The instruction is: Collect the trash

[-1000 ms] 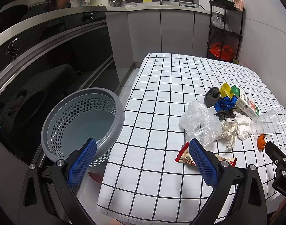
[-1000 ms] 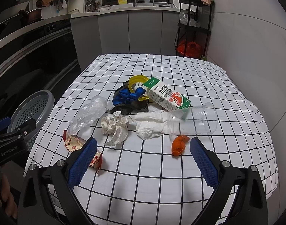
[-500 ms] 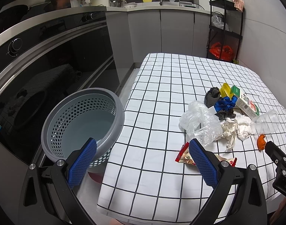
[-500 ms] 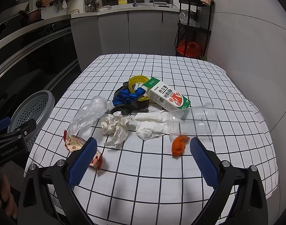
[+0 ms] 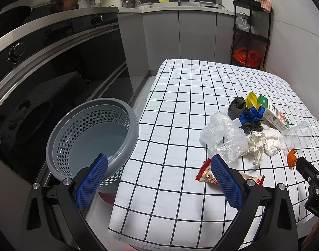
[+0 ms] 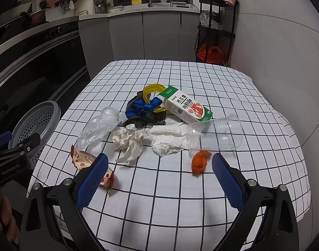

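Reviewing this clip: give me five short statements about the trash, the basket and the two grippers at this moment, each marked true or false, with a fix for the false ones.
1. The grey basket holds no trash. True.
2. The clear plastic cup stands upright. False: it lies on its side on the checked tablecloth.
3. The right gripper is shut on the orange peel. False: it is open and holds nothing.
4. The left gripper is open. True.
5. The milk carton is in the basket. False: it lies on the table beside the cup.
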A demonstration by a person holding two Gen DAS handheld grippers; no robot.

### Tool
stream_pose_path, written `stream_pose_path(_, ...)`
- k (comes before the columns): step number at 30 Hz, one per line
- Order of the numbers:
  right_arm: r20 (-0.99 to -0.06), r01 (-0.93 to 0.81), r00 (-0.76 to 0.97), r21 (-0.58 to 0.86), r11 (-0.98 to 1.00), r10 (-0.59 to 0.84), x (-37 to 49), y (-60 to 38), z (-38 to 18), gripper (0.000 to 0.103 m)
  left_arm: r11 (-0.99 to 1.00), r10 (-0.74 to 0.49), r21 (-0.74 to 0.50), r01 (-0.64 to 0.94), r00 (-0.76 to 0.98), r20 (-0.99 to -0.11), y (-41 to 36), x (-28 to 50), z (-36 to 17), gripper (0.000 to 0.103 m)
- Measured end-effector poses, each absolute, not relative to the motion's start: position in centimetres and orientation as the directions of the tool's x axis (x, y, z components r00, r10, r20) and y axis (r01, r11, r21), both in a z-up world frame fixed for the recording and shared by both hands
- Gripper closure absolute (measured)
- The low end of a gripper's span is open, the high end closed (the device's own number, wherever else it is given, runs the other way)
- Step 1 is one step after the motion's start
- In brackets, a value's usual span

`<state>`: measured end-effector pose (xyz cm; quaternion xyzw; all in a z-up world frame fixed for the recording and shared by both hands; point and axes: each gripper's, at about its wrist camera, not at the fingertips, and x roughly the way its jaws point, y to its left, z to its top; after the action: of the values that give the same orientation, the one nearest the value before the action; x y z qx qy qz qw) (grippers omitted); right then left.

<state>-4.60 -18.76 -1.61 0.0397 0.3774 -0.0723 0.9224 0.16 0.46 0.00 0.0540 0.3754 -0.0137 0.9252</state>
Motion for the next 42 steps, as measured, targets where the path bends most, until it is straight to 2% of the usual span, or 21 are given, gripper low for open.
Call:
stream_pose_path(8, -0.703, 0.162, 0.704, 0.022, 0.987, -0.099, -4.6, -18.7, -1.6, 0.008, 0.994, 0.016, 0.092, 0.067, 0.717, -0.697, 0.4, 0.1, -0.1, 0.006)
stream_pose_path(23, -0.721, 0.205, 0.692, 0.131, 0.97, -0.049, -5.6, -23.2, -2.4, 0.008, 0.989, -0.006, 0.098, 0.108, 0.7, -0.714, -1.6, 0.4, -1.3, 0.006)
stream_pose_path(32, -0.738, 0.249, 0.662, 0.051, 0.967, -0.131, -6.6, -25.8, -3.8, 0.008, 0.991, -0.052, 0.045, 0.129, 0.66, -0.75, -2.5, 1.1, -2.6, 0.006)
stream_pose_path(42, -0.779, 0.341, 0.61, 0.096, 0.935, -0.143, -7.4, -30.6, -6.3, 0.008, 0.988, -0.039, 0.065, 0.139, 0.637, -0.77, -3.0, 1.3, -4.3, 0.006)
